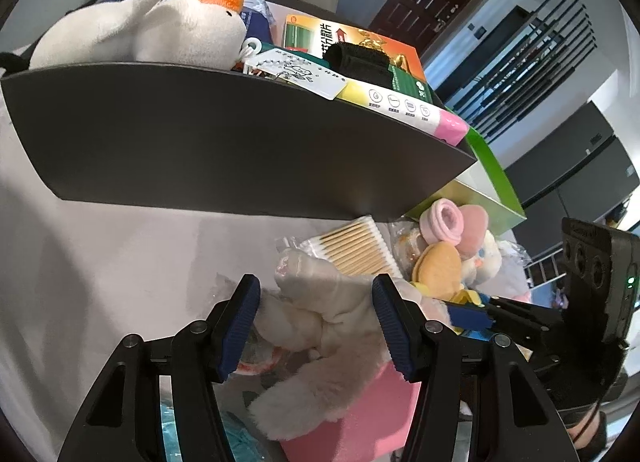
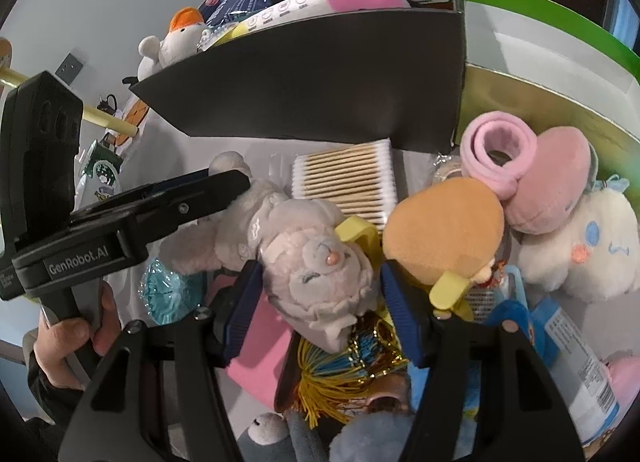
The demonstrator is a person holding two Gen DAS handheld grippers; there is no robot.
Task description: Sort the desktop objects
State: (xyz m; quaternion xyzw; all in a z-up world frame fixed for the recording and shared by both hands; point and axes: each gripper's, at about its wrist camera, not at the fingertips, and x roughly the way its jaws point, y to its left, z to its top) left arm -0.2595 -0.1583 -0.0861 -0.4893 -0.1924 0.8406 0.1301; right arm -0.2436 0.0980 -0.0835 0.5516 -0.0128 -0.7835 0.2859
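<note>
Grey plush rabbit (image 2: 316, 262) lying between both pairs of jaws, body in left gripper (image 1: 316, 326), head in right gripper (image 2: 320, 310). Half spread; grip impossible to confirm. Cotton swabs (image 1: 356, 250) just beyond.

A pale grey, fluffy plush rabbit (image 2: 316, 262) with a pink nose lies on its back on the heap, head toward the near side, limbs sprawled. Just behind it lies a flat clear pack of wooden cotton swabs (image 2: 344, 178), against the front wall of a dark grey storage box (image 1: 240, 142). That box holds a white plush duck with an orange crest (image 1: 160, 26). Beside the rabbit rest a tan plush disc (image 2: 444, 226), a rolled pink cloth (image 2: 500, 150) and a white plush dog (image 2: 588, 246).
</note>
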